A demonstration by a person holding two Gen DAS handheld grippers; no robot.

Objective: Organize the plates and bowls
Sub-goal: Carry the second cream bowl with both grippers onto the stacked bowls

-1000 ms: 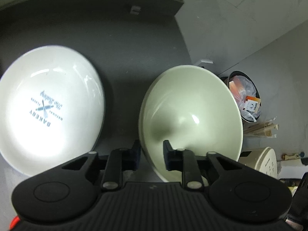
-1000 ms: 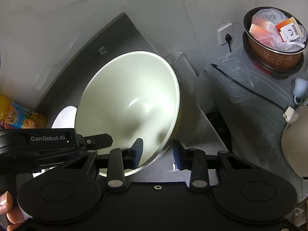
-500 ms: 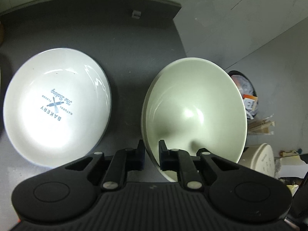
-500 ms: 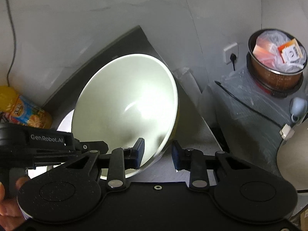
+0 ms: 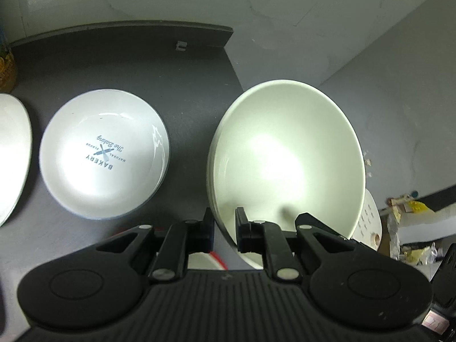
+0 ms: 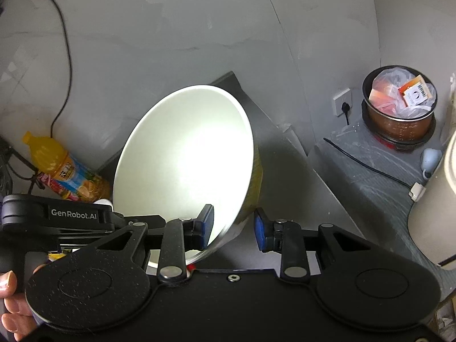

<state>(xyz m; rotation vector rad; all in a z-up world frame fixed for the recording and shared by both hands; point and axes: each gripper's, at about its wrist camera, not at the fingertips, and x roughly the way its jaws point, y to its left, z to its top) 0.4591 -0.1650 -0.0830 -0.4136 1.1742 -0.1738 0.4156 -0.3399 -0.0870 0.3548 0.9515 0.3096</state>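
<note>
At nine o'clock in the left wrist view a curved sliver of a white plate (image 5: 11, 156) is cut by the frame edge, and just beside it sits a round white ceramic bowl (image 5: 104, 154) printed "The Baking", "NATURAL FLAVOR" and "BAKERY", flat on the dark grey tabletop (image 5: 185, 85) whose far edge runs along the wall at twelve o'clock. The left gripper (image 5: 223, 225) has its jaws narrowed onto the near rim of a tilted pale green glazed bowl (image 5: 287, 159), one finger inside and one outside, holding it off the table with open dark surface between the two bowls. In the right wrist view a bare hand (image 6: 11, 299) grips the "GenRobot.AI" handle at eight o'clock, an orange juice bottle (image 6: 62, 168) stands at nine o'clock, and the right gripper (image 6: 233, 225) has its jaws spread wide, straddling the green bowl's lower rim without pinching it; a brown pot lined with a plastic bag (image 6: 399, 105) sits at two o'clock
</note>
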